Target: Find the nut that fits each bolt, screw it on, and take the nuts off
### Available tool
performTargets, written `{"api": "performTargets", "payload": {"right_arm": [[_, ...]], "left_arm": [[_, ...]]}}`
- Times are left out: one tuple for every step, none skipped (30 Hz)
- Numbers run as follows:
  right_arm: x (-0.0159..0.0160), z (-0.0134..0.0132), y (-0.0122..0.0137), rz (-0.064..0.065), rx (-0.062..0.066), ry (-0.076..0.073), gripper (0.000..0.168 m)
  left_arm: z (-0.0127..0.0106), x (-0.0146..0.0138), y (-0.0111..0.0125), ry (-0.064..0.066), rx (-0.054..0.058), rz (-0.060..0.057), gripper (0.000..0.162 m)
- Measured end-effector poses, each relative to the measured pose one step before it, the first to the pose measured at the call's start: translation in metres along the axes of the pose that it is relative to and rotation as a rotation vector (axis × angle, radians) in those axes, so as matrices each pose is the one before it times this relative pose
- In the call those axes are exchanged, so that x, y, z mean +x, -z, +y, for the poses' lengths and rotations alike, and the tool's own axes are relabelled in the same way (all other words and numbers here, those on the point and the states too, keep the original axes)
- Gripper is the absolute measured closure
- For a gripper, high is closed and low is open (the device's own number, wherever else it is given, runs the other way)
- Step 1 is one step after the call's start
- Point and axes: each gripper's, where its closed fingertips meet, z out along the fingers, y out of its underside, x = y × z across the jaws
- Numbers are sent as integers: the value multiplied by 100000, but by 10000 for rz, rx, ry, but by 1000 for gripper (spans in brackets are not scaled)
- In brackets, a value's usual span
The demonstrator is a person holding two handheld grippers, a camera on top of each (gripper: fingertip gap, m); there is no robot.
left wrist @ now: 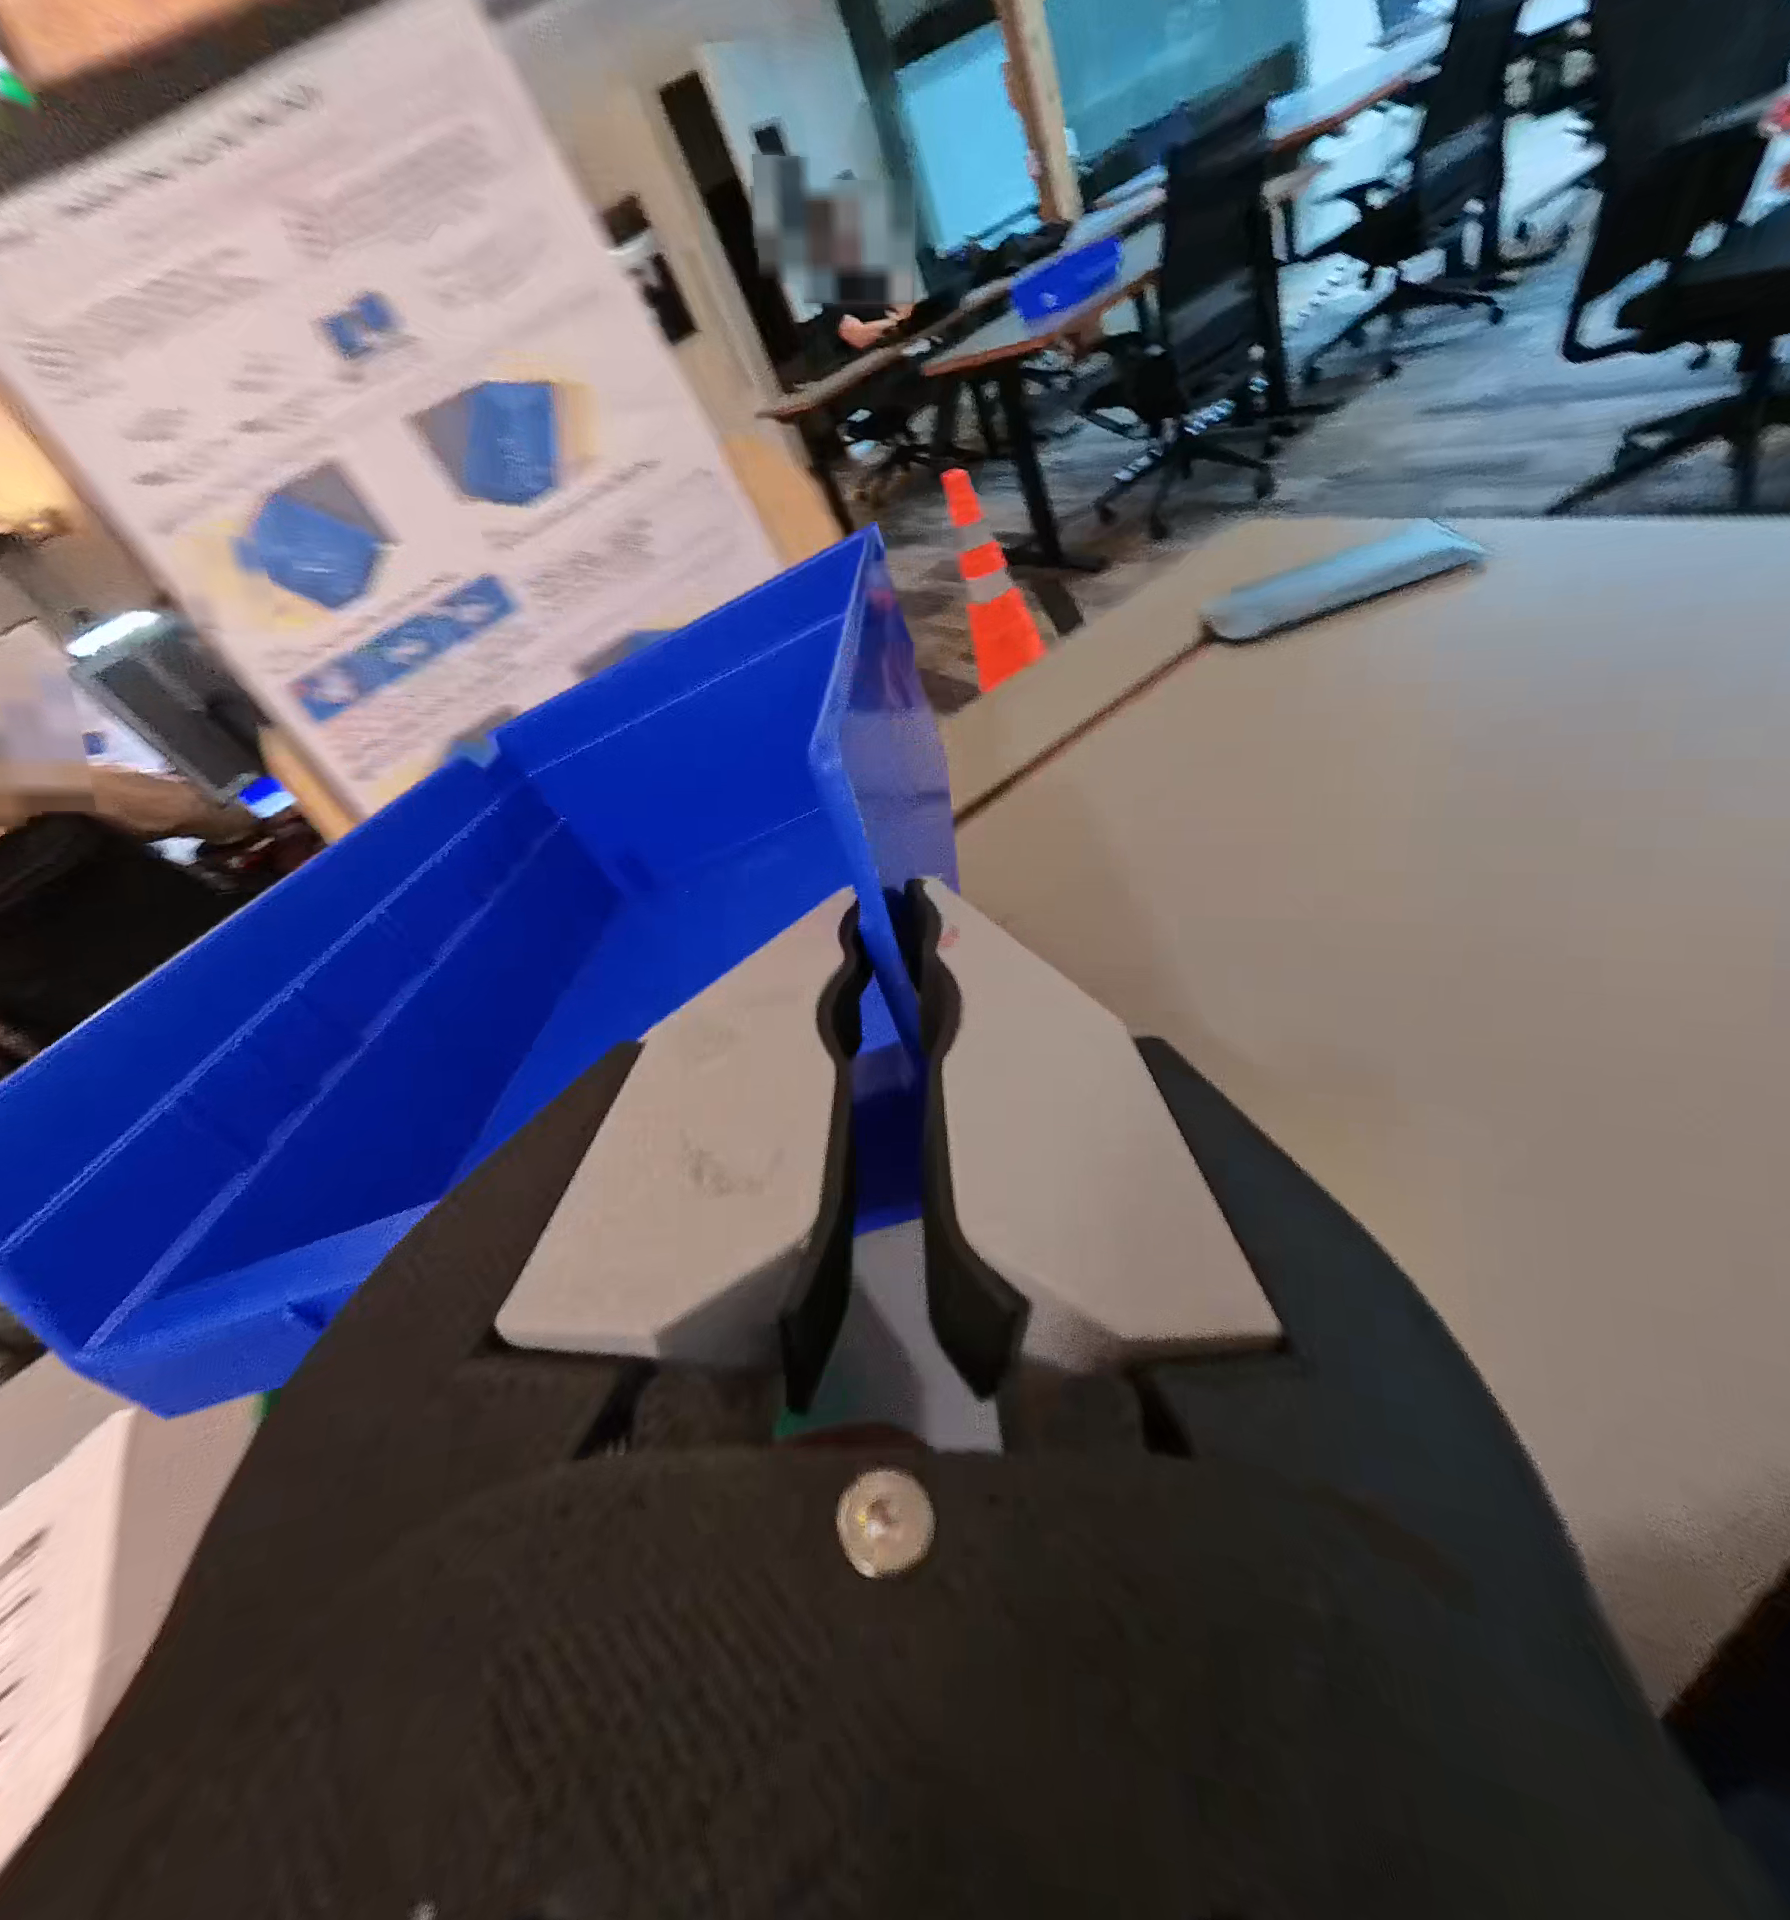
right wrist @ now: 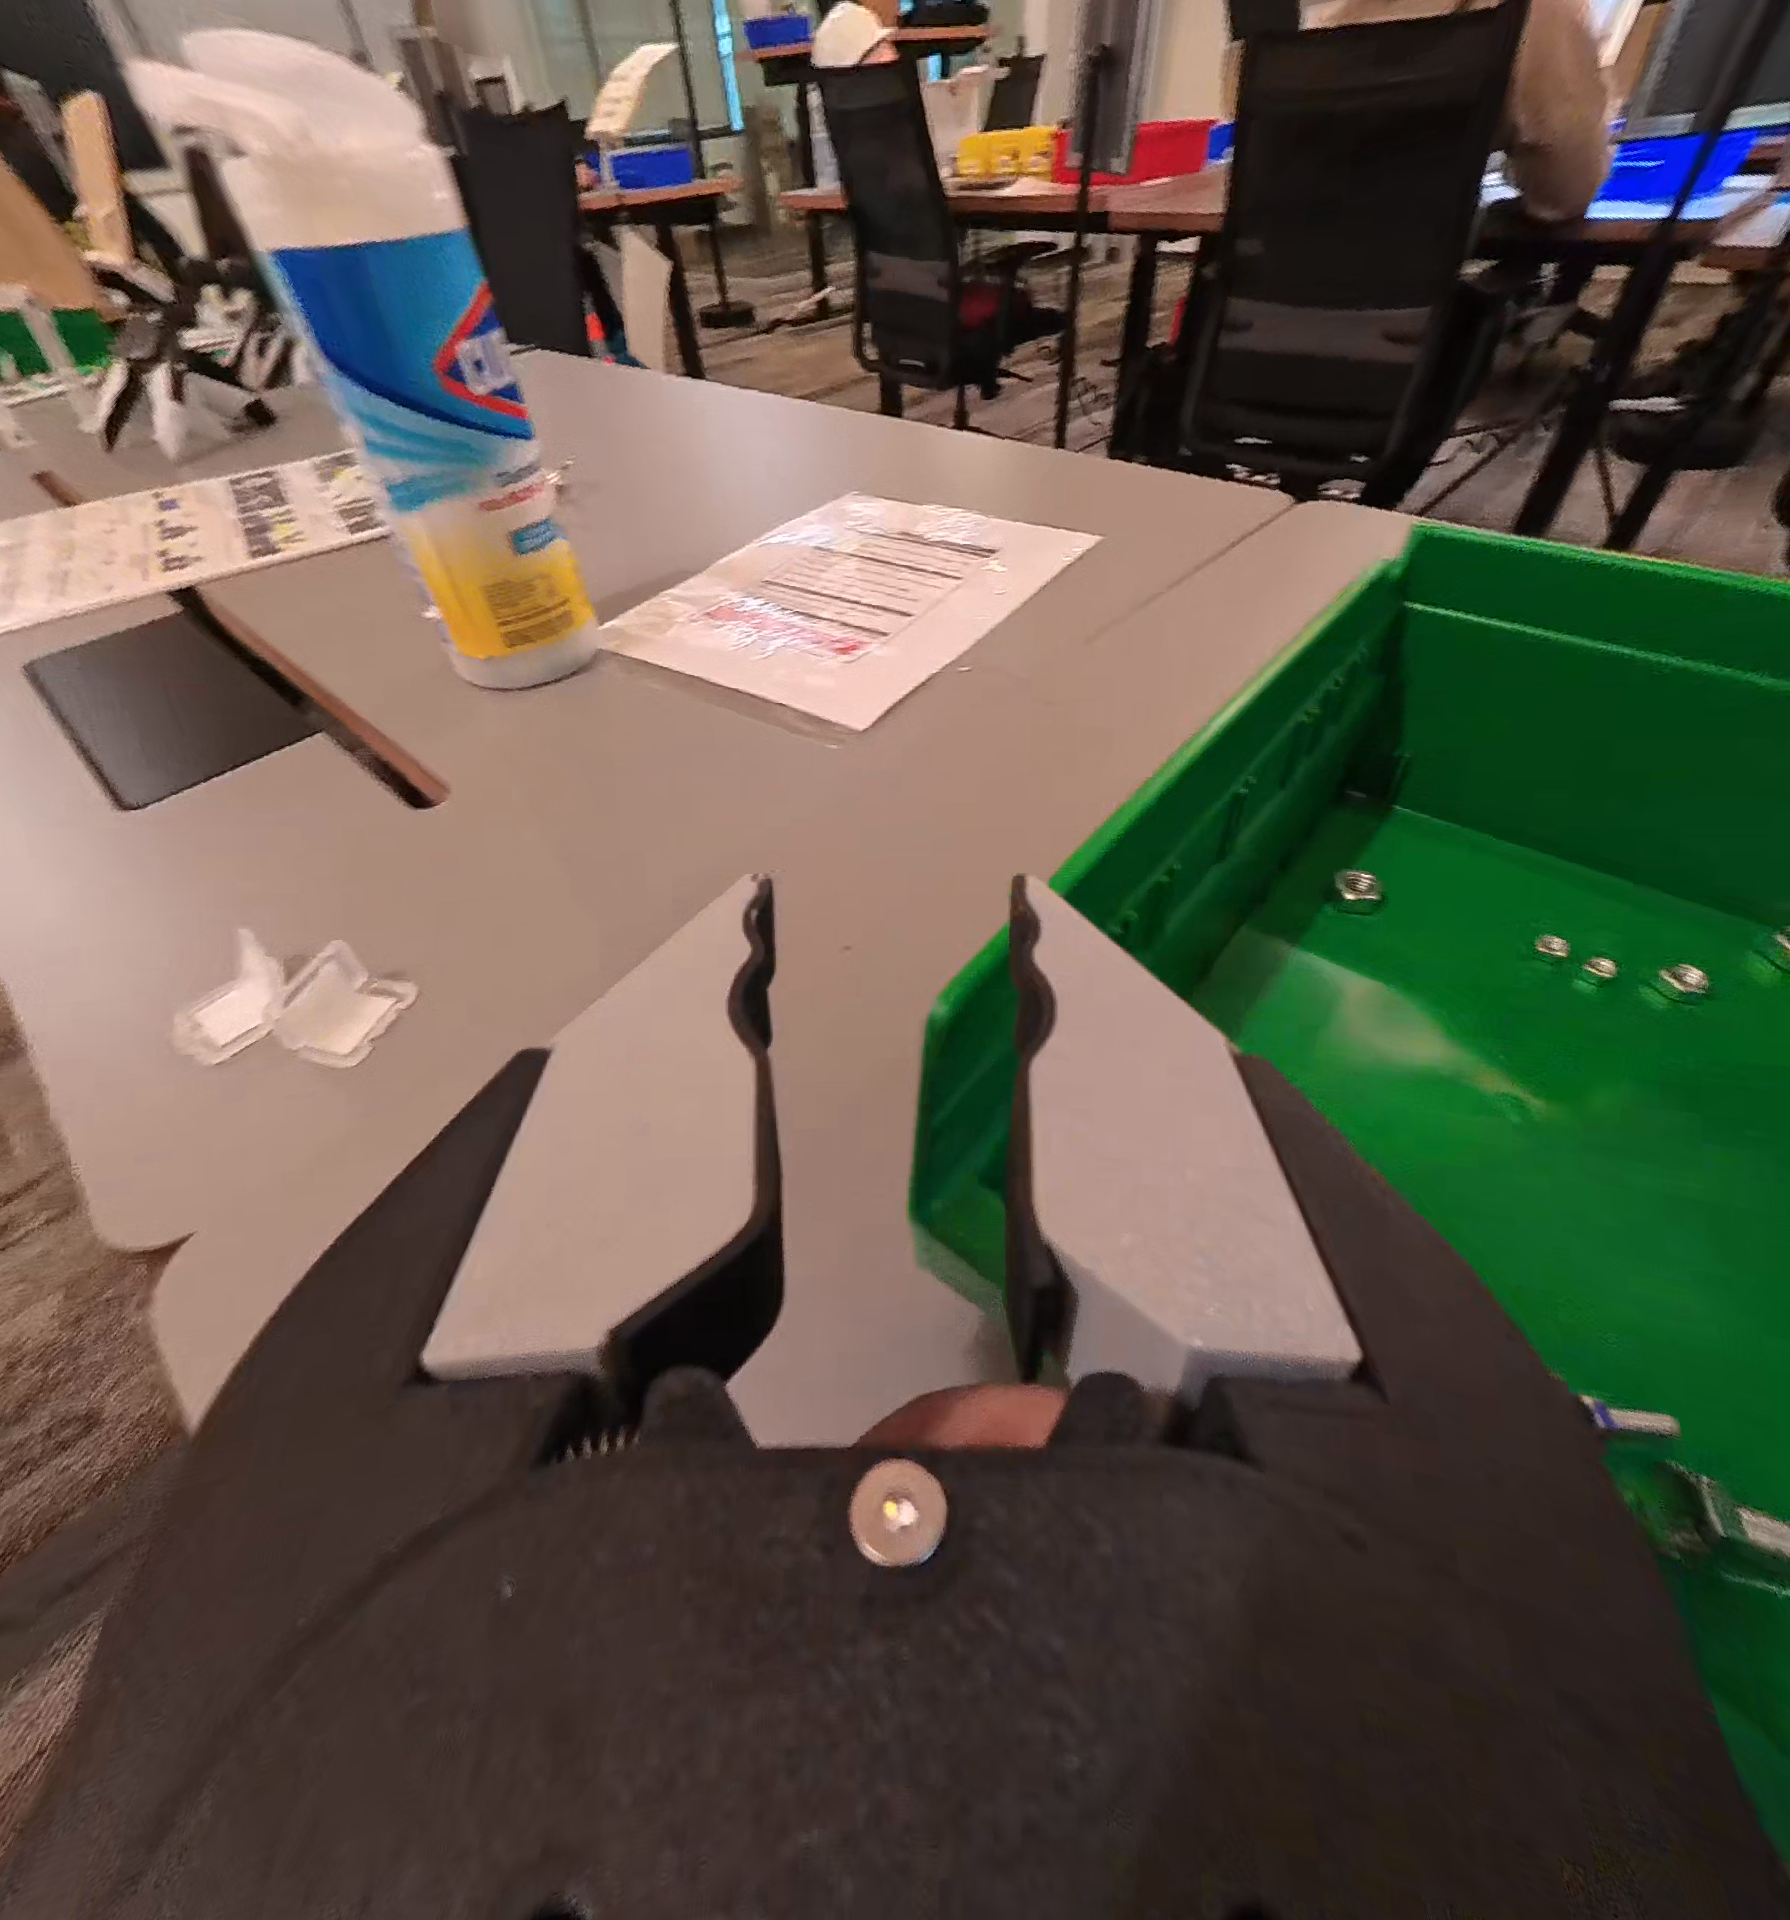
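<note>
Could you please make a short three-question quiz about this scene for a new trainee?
1. True or false: the left tool is shut on a wall of the blue bin.
2. How many nuts lie in the green bin? A) two B) five C) nine
3. Fill in: the right tool is ____ and holds nothing.

Key: 1 true; 2 B; 3 open.
</note>
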Motion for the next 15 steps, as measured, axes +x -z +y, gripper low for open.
{"api": "performTargets", "payload": {"right_arm": [[-453, -89, 147, -202, -39, 74, 125], [-240, -216, 210, -103, 65, 72, 125], [-175, -275, 281, -101, 138, 62, 125], [-209, -182, 338, -144, 117, 38, 125], [-222, -16, 373, -159, 68, 46, 125], [-163, 71, 482, -157, 153, 200, 125], [151, 235, 517, 51, 272, 319, 126], [282, 558, 420, 159, 98, 302, 128], [-35, 740, 347, -13, -117, 230, 128], [-183, 515, 342, -113, -48, 124, 127], [-23, 279, 383, -29, 67, 72, 127], [62, 220, 384, -7, -2, 15, 127], [21, 167, 400, -90, -45, -65, 126], [122, 25, 447, -96, 1, -125, 125], [257, -60, 491, -58, 33, -156, 126]], "left_arm": [[704, 2212, -875, -82, -116, 311, 159], [736, 2038, -887, -10, -115, 254, 159], [845, 1994, -961, 99, -161, 329, 159], [1034, 1900, -1074, 119, -232, 396, 159], [1113, 1780, -1131, 82, -275, 425, 159], [1048, 1663, -1001, 114, -369, 498, 159], [982, 1600, -870, 166, -418, 572, 158], [568, 1563, -901, 11, -94, 446, 159], [560, 874, -1026, -435, -88, -122, 159], [805, 812, -1136, -559, -389, -98, 158], [904, 854, -1216, -432, -537, 21, 157], [772, 1064, -1178, -105, -496, 234, 154], [412, 1148, -929, 180, -333, 405, 141], [108, 1093, -554, 247, -209, 483, 128], [-294, 828, -249, 78, 19, 363, 116]]}}
